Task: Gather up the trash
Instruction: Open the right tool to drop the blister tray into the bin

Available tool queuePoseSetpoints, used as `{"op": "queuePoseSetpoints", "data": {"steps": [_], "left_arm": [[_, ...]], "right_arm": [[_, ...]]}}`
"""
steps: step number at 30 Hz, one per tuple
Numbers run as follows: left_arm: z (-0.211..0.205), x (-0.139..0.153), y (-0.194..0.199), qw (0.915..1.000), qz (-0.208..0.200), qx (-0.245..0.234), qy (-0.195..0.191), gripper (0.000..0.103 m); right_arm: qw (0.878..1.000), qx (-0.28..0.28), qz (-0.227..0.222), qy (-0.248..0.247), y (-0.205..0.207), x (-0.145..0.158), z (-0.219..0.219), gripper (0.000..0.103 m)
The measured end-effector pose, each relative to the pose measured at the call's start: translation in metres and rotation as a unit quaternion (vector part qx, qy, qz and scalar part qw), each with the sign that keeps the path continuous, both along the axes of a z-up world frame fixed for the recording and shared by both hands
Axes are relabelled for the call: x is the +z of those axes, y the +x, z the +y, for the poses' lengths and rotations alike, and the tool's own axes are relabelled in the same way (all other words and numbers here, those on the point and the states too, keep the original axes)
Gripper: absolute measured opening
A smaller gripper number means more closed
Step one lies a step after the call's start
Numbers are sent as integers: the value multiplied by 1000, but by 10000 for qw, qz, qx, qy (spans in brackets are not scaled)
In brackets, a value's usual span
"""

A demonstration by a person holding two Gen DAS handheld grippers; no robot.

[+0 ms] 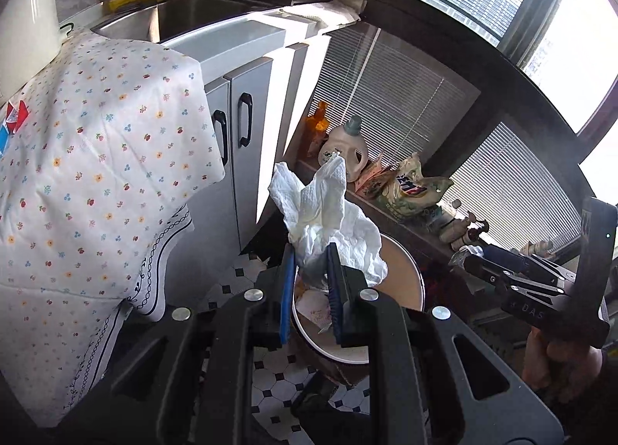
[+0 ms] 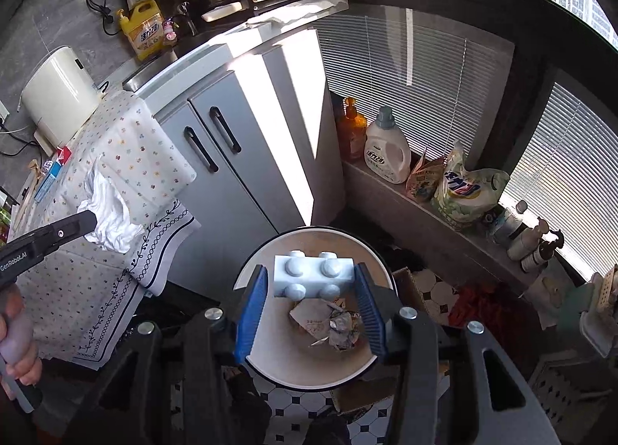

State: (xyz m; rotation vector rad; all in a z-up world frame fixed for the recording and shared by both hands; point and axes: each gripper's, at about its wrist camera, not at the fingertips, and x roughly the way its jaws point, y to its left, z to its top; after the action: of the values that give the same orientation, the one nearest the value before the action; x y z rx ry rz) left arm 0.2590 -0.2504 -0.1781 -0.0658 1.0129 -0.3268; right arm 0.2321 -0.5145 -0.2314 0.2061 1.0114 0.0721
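Note:
My left gripper [image 1: 311,252] is shut on a crumpled white paper towel [image 1: 324,213] and holds it over the near rim of the round white trash bin [image 1: 409,271]. From the right wrist view the same towel [image 2: 110,213] hangs at the tablecloth's edge. My right gripper [image 2: 309,286] is shut on a pale blue toy brick [image 2: 313,275] directly above the bin [image 2: 247,271], which holds crumpled paper and wrappers [image 2: 332,323]. The right gripper also shows at the right of the left wrist view [image 1: 463,259].
A table with a floral cloth [image 1: 96,155] stands at the left. A grey sink cabinet [image 2: 239,128] is behind the bin. A window ledge [image 2: 405,209] carries detergent bottles [image 2: 386,148] and bags. The floor has black-and-white tiles [image 1: 278,387].

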Motion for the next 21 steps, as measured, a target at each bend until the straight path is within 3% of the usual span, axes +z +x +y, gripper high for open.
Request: {"op": "queuePoseSetpoints", "data": {"steps": [2,7,21], "left_arm": [[-8,-2,3,10000,17,-72,13,16],[-31,-12,6,9994,149,-327,9,16],[-99,-48,5,9920,521,-1147,45,17]], "right_arm": [[10000,-55,-15,-45,-3,-2,-4,69],[9997,-236,81,-53,-12,-5,-26,69],[9935,-1132,-38,-130,-57,19,-88,69]]}}
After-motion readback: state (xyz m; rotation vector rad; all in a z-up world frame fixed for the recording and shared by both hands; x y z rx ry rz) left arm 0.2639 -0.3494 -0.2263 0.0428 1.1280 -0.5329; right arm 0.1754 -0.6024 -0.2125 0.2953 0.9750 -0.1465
